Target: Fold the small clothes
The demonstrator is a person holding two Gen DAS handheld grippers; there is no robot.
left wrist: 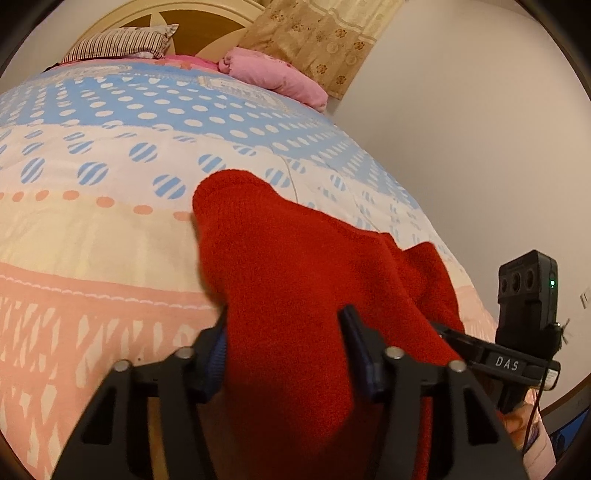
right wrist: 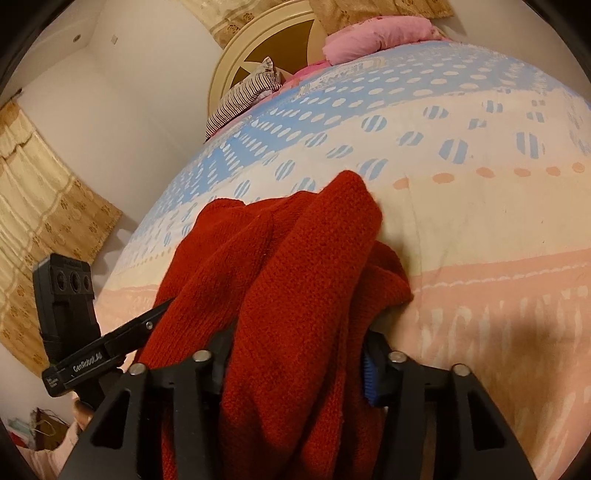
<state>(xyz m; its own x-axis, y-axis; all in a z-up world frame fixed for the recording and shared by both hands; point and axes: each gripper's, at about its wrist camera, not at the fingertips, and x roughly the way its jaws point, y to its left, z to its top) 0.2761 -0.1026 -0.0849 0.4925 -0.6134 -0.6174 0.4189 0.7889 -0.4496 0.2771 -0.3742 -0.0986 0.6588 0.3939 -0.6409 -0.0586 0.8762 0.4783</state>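
A small red knitted garment (left wrist: 295, 266) hangs bunched over the patterned bedspread (left wrist: 92, 229). My left gripper (left wrist: 284, 332) is shut on one part of it, the cloth filling the gap between the blue-padded fingers (left wrist: 356, 347). My right gripper (right wrist: 295, 347) is shut on another part of the same garment (right wrist: 295, 258), which drapes in thick folds over its fingers (right wrist: 371, 373). Each view shows the other gripper at its edge: the right one (left wrist: 517, 362) and the left one (right wrist: 85, 362). The fingertips are hidden by cloth.
The bed is covered by a blue, cream and pink dotted quilt (right wrist: 480, 184). A pink rolled blanket (left wrist: 273, 74) and a striped pillow (left wrist: 122, 44) lie by the round headboard (left wrist: 207, 22). Beige curtains (right wrist: 40, 206) and plain walls (left wrist: 461, 147) surround the bed.
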